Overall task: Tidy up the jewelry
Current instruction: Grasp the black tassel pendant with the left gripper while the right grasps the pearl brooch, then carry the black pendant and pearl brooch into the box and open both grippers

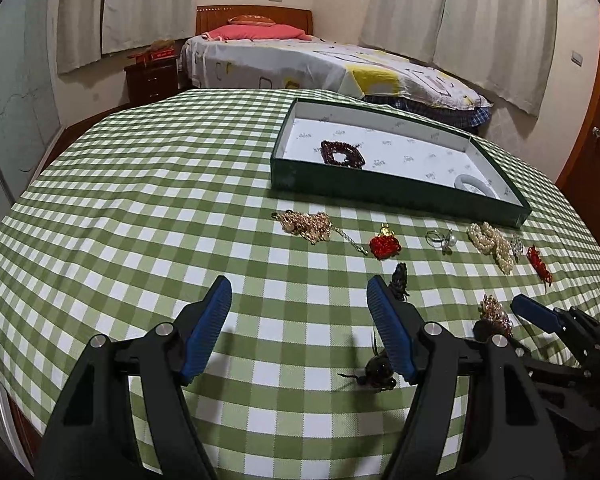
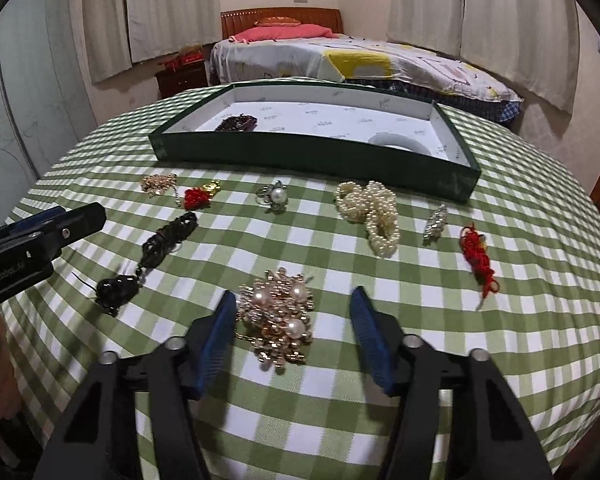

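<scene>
On the green-checked table (image 2: 420, 360) the jewelry lies in a loose row just in front of a shallow green box (image 2: 320, 156). From left to right: a gold chain (image 2: 158, 184), a red beaded charm (image 2: 198, 197), a pearl ring (image 2: 274, 196), a pearl strand (image 2: 370, 214), a small rhinestone piece (image 2: 436, 220) and a red cord ornament (image 2: 478, 258). Nearer lie a black beaded string (image 2: 168, 240) and a gold-and-pearl cluster (image 2: 278, 320).

The right gripper (image 2: 294, 302) straddles that cluster, its jaws partly open, the left pad just beside it, the right pad apart.

Only the left wrist view shows the dark red beaded bracelet (image 1: 342, 155) laid open inside the box, with a white bangle (image 1: 470, 184) in the right corner. There the left gripper (image 1: 300, 292) has wide-open jaws holding nothing, the black string beside its right pad.
</scene>
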`<state>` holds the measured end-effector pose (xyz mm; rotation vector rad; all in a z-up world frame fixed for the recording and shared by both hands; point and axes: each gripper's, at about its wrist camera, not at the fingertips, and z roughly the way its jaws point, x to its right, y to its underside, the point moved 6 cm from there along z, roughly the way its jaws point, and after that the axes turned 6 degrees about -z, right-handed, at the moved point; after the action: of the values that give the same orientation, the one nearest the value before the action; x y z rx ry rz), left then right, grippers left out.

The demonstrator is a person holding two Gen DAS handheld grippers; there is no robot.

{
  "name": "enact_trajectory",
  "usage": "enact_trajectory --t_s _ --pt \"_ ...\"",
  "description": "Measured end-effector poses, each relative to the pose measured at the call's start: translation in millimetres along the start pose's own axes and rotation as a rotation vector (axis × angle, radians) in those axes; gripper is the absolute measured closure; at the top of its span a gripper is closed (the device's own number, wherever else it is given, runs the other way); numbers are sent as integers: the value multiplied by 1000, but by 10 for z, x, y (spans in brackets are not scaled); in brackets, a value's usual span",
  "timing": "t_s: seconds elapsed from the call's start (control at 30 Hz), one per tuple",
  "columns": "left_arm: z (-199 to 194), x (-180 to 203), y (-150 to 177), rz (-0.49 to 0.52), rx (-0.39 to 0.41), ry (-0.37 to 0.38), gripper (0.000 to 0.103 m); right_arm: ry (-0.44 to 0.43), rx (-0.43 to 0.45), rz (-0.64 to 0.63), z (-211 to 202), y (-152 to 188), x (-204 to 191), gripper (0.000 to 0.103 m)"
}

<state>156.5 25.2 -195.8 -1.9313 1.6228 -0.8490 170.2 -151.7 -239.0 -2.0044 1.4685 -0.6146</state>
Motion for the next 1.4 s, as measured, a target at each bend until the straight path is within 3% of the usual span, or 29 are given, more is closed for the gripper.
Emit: enact_trajectory --t_s 0.03,0.1,0.6,0.83,0.9,1.13,1.4 --pt "5 6 9 2 -3 1 34 2 1 3 -7 8 13 54" --pt "14 22 29 5 -9 5 34 -8 4 9 -26 18 31 75" --pt "184 294 81 53 -65 46 36 -19 28 87 -115 -21 350 78" --pt "369 527 108 116 -114 67 59 -40 31 102 -90 -31 410 78" --pt "386 563 118 130 -115 71 61 -44 31 104 -82 -29 419 78" --pt "383 656 159 180 -105 90 89 -53 27 109 -54 -24 428 78" --pt "320 654 142 172 -72 109 94 -46 41 99 -93 -38 410 78"
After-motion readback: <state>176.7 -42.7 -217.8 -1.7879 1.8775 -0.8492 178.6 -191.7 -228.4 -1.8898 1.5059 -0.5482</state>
